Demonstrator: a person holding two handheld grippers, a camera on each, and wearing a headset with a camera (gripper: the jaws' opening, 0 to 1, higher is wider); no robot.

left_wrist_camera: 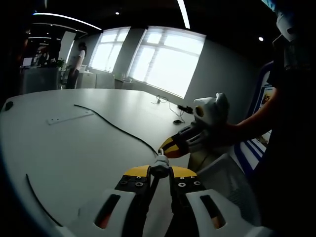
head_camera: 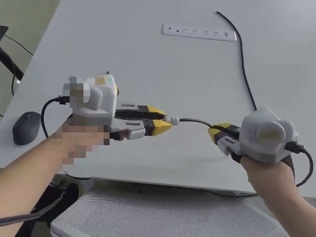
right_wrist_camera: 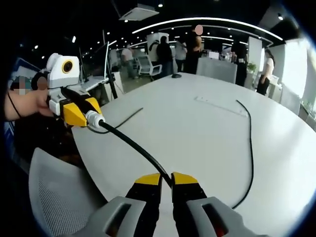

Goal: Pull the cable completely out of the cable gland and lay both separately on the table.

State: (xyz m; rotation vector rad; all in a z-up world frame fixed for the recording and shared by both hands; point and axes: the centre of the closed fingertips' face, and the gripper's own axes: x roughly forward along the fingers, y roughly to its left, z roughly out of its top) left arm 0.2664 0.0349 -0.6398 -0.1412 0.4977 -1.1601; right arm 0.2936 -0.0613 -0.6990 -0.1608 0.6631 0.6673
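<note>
A white cable gland [head_camera: 171, 119] sits at the tips of my left gripper [head_camera: 165, 123], which is shut on it above the table's near edge. In the left gripper view the gland [left_wrist_camera: 160, 164] pokes out between the yellow tips of that gripper [left_wrist_camera: 160, 173]. A black cable [head_camera: 195, 121] runs from the gland to my right gripper [head_camera: 214, 132], shut on the cable. In the right gripper view the cable [right_wrist_camera: 129, 143] stretches from that gripper [right_wrist_camera: 166, 179] to the gland [right_wrist_camera: 95, 119], held by the left gripper [right_wrist_camera: 83, 114]. The right gripper [left_wrist_camera: 167, 147] also appears in the left gripper view.
A white power strip [head_camera: 198, 33] lies far across the white table [head_camera: 148, 59], its black cord [head_camera: 245, 66] trailing toward the right gripper. A dark mouse [head_camera: 26, 127] rests at the left edge. A grey mesh chair [head_camera: 163, 217] stands below the near edge. People stand in the room behind.
</note>
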